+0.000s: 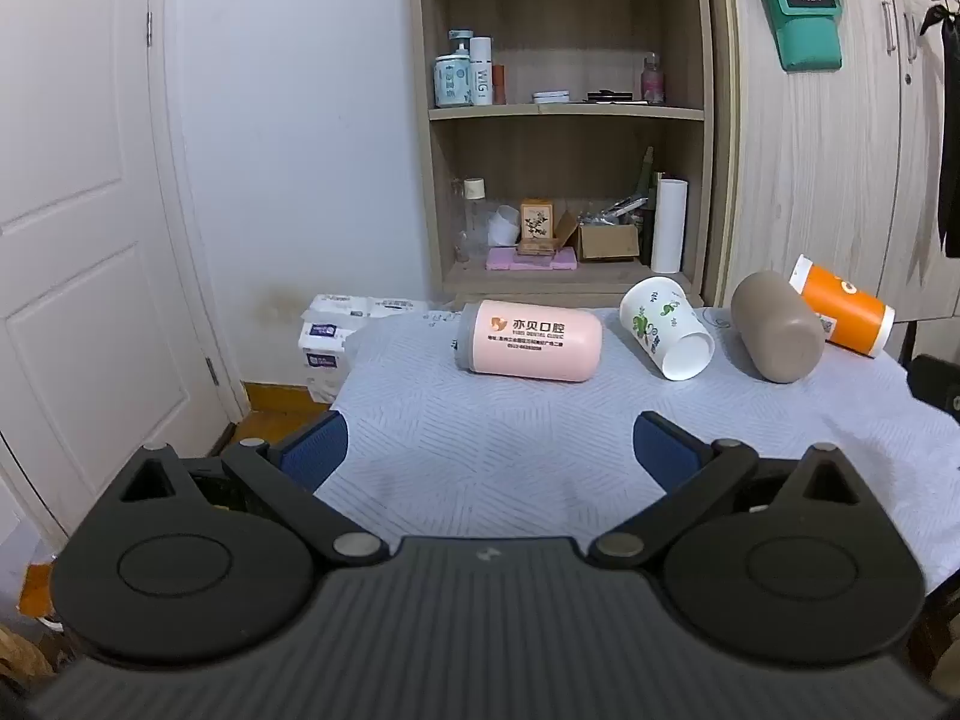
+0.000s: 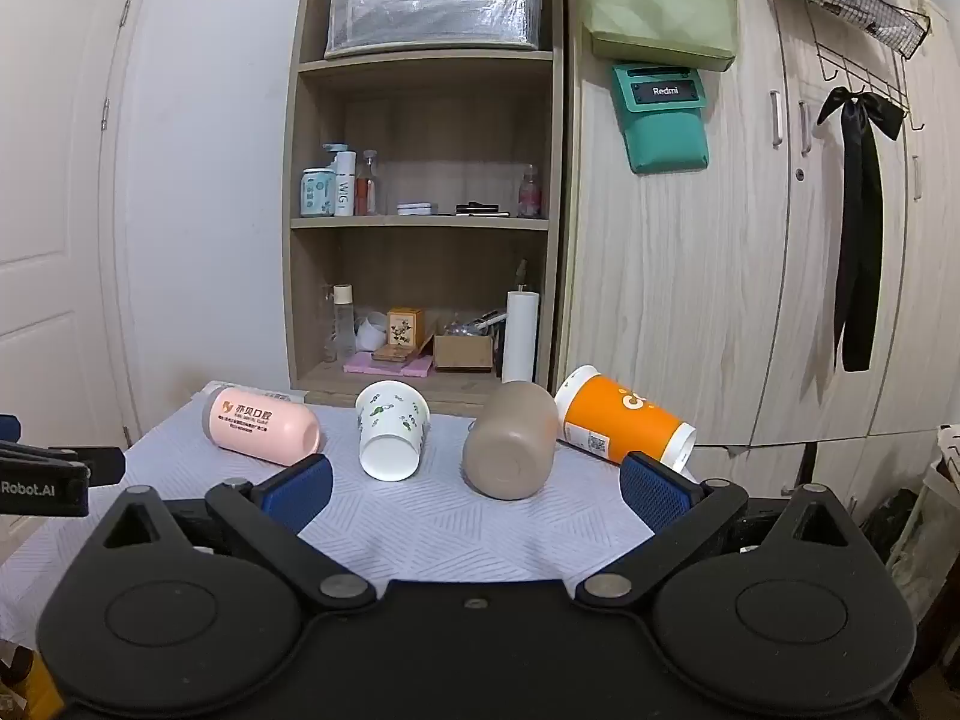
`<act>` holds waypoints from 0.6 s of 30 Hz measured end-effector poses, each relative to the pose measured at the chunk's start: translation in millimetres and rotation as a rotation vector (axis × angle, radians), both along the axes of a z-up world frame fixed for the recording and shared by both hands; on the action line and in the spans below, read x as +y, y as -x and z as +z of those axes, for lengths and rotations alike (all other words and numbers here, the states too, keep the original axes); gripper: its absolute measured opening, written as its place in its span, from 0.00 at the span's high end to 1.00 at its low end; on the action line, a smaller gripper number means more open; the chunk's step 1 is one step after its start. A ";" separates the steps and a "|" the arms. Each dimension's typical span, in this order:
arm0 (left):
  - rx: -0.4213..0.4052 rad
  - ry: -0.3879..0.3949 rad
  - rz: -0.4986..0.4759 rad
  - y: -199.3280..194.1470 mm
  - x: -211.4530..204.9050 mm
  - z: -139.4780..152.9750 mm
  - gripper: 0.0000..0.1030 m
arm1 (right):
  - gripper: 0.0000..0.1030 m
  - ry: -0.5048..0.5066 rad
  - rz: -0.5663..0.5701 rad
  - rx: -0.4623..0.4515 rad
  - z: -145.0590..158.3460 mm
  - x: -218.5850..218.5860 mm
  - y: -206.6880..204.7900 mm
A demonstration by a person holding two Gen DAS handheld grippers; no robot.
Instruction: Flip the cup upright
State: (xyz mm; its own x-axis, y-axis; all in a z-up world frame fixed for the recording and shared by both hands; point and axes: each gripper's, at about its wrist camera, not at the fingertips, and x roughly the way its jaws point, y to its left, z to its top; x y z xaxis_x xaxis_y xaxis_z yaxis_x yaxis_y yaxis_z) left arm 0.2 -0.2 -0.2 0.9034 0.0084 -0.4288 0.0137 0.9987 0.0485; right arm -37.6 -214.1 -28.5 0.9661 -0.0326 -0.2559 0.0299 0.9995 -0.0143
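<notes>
A wooden shelf unit (image 2: 420,228) holding bottles (image 2: 327,186) stands beside a wardrobe (image 2: 690,300).

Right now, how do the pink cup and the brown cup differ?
The pink cup carries printed text and a grey end; the brown cup is plain. The pink cup lies crosswise at the row's left end; the brown cup lies with its flat base toward the grippers, beside the orange cup. Both lie on their sides.

Even indoor light, soft shadows, sharp focus, strong fisheye bending at edges, dark corners
</notes>
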 end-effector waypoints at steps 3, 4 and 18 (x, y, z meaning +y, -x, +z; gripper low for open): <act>0.002 -0.008 0.006 -1.2 2.4 -0.8 0.00 | 0.00 0.000 0.001 0.005 -0.2 0.6 0.1; 0.022 -0.008 0.002 -7.4 2.7 -1.4 0.00 | 0.00 0.000 0.002 0.005 -0.3 0.8 0.1; -0.028 0.062 -0.024 1.1 -0.1 -4.4 0.00 | 0.00 0.002 0.008 0.001 -4.5 4.6 -1.7</act>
State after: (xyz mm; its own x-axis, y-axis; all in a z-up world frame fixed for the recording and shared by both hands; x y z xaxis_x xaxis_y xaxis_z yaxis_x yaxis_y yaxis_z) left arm -0.9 -0.3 -4.7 0.9147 -0.0391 -0.4023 0.0371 0.9992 -0.0127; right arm -35.9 -209.5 -33.0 0.9662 -0.0251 -0.2565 0.0216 0.9996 -0.0164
